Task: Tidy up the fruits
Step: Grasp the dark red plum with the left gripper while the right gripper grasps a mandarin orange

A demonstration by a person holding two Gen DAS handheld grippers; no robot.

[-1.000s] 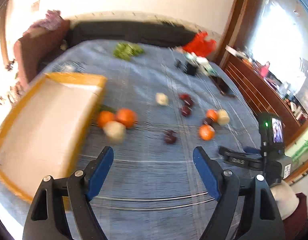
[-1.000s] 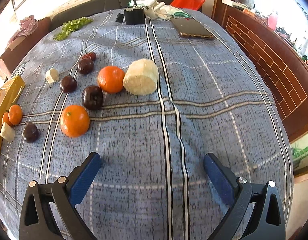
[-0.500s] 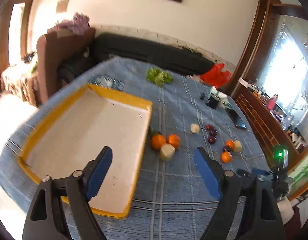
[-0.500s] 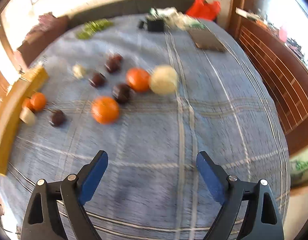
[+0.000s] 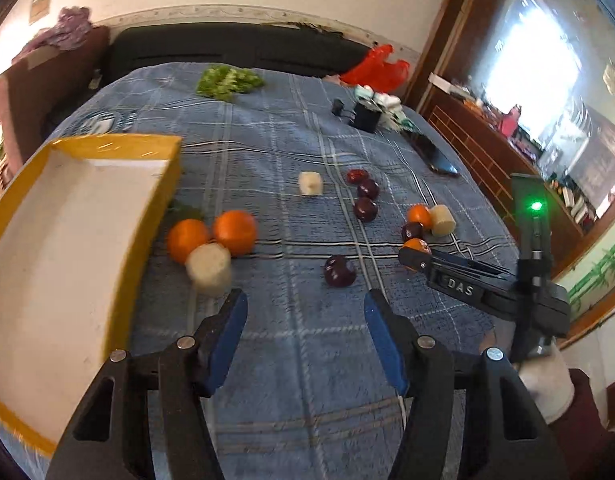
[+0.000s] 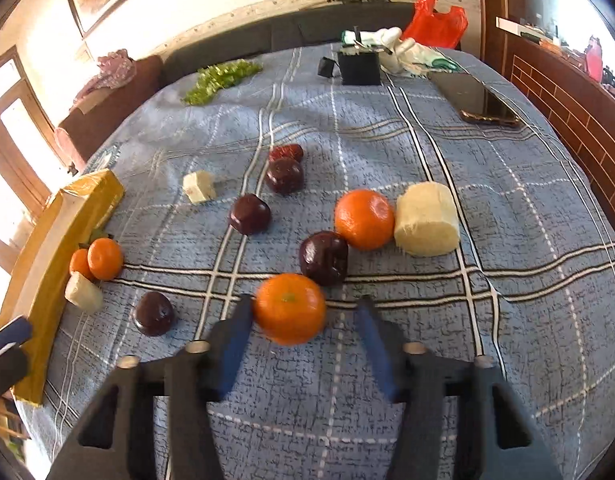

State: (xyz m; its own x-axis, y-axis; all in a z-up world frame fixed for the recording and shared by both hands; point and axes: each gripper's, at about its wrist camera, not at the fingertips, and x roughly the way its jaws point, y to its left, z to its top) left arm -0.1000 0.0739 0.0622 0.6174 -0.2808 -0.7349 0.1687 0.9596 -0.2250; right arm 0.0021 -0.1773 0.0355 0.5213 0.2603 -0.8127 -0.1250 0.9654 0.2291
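Note:
Fruit lies scattered on a blue plaid cloth (image 6: 527, 320). In the right wrist view my right gripper (image 6: 305, 306) is open with an orange (image 6: 289, 308) between its fingers; the left pad touches it and the right pad stands off. Behind it sit a dark plum (image 6: 324, 258), another orange (image 6: 364, 219) and a pale cylinder piece (image 6: 426, 219). In the left wrist view my left gripper (image 5: 305, 300) is open and empty above the cloth. Two oranges (image 5: 211, 234) and a pale piece (image 5: 208, 266) lie by the yellow-rimmed tray (image 5: 155, 184). My right gripper also shows there (image 5: 417, 258).
More plums (image 6: 249, 214) and a small pale cube (image 6: 199, 187) lie mid-cloth. A phone (image 6: 473, 98), a black box (image 6: 360, 67), green leaves (image 6: 221, 80) and a red bag (image 6: 435, 20) sit at the far end. A wooden cabinet (image 6: 579, 92) is on the right.
My right gripper has moved forward to the nearest orange and narrowed around it. My left gripper swung back down toward the fruit beside the tray and narrowed.

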